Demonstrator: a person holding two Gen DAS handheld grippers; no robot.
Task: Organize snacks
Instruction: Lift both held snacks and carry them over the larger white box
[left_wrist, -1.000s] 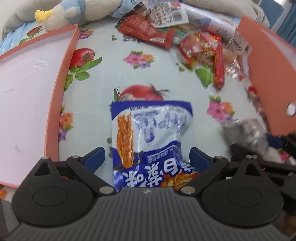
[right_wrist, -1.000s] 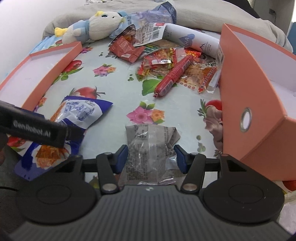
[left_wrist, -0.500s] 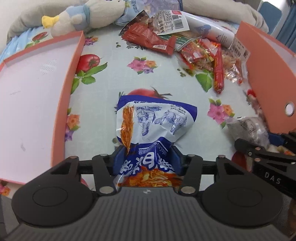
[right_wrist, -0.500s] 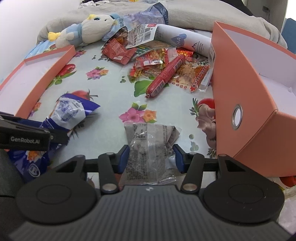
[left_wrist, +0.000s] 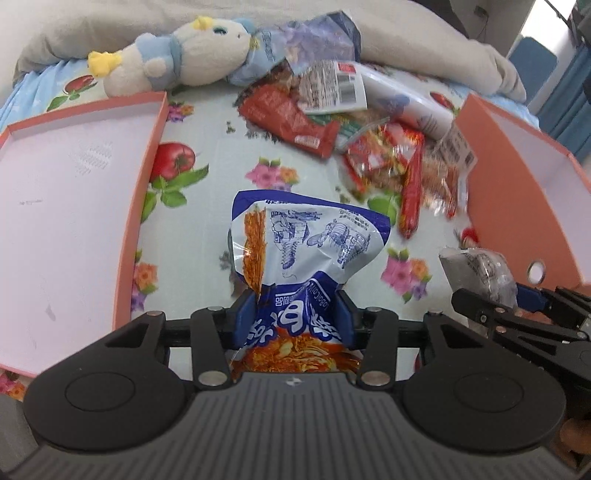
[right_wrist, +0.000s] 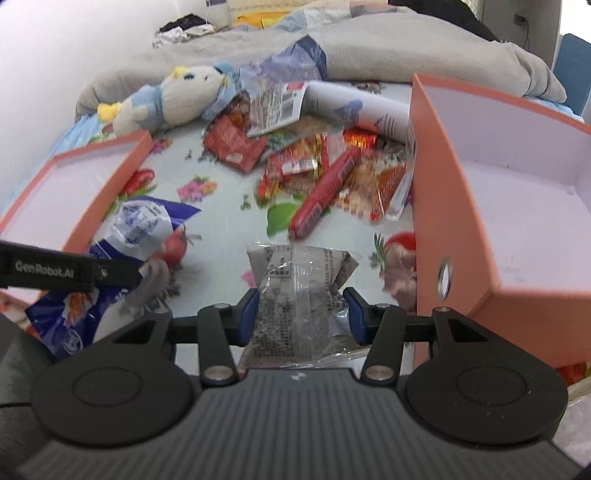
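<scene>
I read the sorting as barely begun: both coral containers look empty as far as I can see into them, and most of the snacks sit in a heap at the far side of the floral tablecloth (left_wrist: 207, 122). My left gripper (left_wrist: 294, 322) has its blue pads pressed into the lower half of the blue-and-white noodle packet (left_wrist: 306, 243), crumpling it at the waist, so I have a firm pinch there; the packet hangs just right of the shallow coral lid (left_wrist: 136, 206), whose white floor is bare. My right gripper (right_wrist: 302, 316) is closed on the clear grey-printed packet (right_wrist: 295, 284), held just left of the tall coral box (right_wrist: 458, 229); the part of that box's white interior I can see holds nothing. Left to do, in my judgement: drop these two into whichever container each belongs to, then work through the pile, namely the long red sausage (right_wrist: 325, 192), the flat red packet (left_wrist: 291, 122), the small red-and-orange sachets (right_wrist: 303, 162) and the white roll (right_wrist: 365, 110). A plush toy (left_wrist: 177, 55) lies beyond the lid, apart from the snacks.
</scene>
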